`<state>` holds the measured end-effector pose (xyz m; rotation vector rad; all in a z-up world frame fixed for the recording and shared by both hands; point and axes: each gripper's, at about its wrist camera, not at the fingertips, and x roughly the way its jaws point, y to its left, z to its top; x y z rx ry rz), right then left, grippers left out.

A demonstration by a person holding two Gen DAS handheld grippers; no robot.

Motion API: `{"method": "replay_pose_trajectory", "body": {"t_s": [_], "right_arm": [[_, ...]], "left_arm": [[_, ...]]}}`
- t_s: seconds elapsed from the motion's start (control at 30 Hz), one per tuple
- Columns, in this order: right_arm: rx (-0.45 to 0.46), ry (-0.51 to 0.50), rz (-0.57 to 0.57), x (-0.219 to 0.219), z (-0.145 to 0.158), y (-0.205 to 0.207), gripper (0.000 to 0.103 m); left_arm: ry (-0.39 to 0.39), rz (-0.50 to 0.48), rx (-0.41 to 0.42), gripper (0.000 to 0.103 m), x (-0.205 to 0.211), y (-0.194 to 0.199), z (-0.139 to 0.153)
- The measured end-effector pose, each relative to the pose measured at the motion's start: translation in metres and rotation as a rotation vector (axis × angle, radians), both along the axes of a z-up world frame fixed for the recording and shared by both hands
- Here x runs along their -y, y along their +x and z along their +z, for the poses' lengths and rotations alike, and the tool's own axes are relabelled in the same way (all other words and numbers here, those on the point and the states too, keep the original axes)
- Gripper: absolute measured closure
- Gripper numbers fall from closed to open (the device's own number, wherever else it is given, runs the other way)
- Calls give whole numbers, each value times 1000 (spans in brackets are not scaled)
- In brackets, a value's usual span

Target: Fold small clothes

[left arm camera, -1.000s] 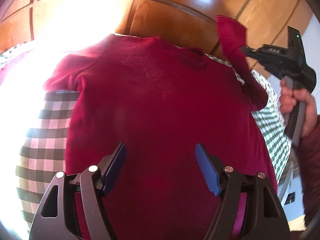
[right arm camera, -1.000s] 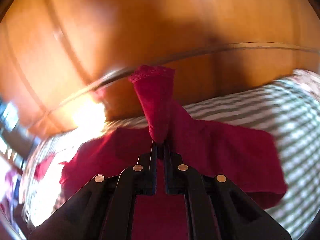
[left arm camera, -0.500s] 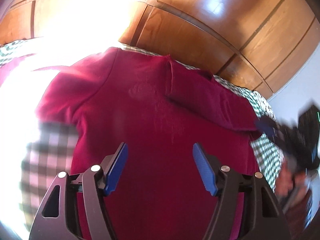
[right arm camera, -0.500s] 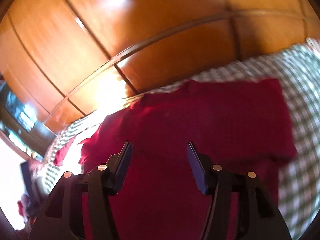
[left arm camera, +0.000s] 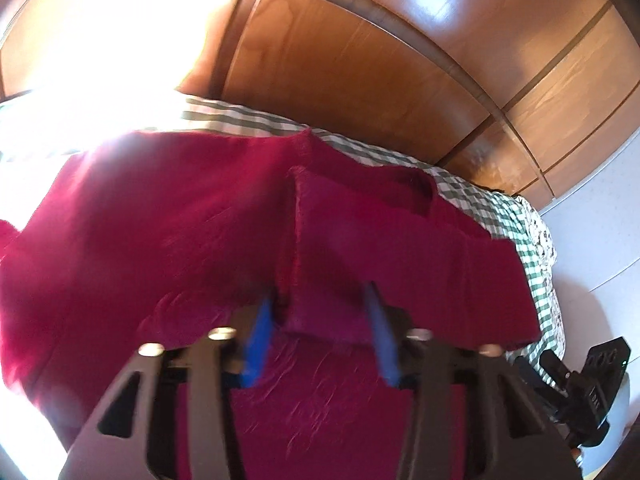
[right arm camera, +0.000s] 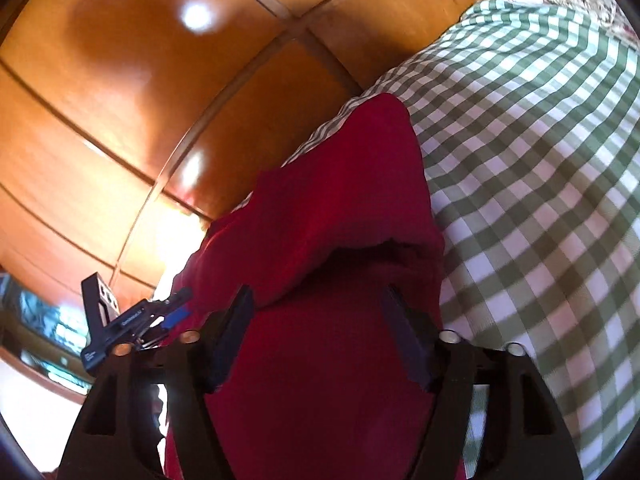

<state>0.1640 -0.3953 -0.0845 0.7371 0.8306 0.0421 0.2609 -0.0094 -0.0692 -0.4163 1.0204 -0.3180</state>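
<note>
Left hand-held gripper [left arm camera: 320, 338] closing around folded sleeve cuff [left arm camera: 326, 312] of red shirt [left arm camera: 160, 220].

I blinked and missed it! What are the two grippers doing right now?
Left gripper: closing, folded sleeve of the red top between its fingers.
Right gripper: opening, holding nothing, over the red top.

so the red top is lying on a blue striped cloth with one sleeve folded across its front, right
Not quite: the cloth under the red top is green-and-white checked, not blue striped, as the right wrist view shows clearly. The rest holds: the left wrist view shows one sleeve folded across the front.
</note>
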Motion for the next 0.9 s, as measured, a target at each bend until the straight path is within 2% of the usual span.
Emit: {"method": "replay_pose_trajectory", "body": {"t_s": [0.03, 0.17, 0.3, 0.4, 0.43, 0.57, 0.6, 0.73, 0.9], "right_arm": [[1, 3, -5, 2, -1, 3, 27], [3, -10, -33, 7, -6, 21, 24], [31, 7, -30, 10, -7, 22, 23], [21, -6, 5, 2, -12, 22, 23], [2, -19, 12, -2, -16, 23, 21], [-34, -48, 21, -8, -22, 19, 21], [-44, -67, 31, -10, -19, 14, 19], [-67, -141, 107, -18, -5, -1, 19], [-6, -299, 135, -40, 22, 2, 19]], "left_arm": [[-13, -14, -4, 96, 2, 3, 1], [-52, 14, 118, 96, -9, -8, 36], [-93, 59, 216, 97, -44, -40, 66], [-7, 60, 188, 96, -53, -52, 54], [36, 68, 149, 96, -54, -52, 41], [112, 80, 42, 96, -51, -50, 1], [110, 77, 27, 96, -50, -50, -6], [110, 91, 40, 93, -50, -51, -9], [159, 138, 62, 90, -54, -56, -9]]}}
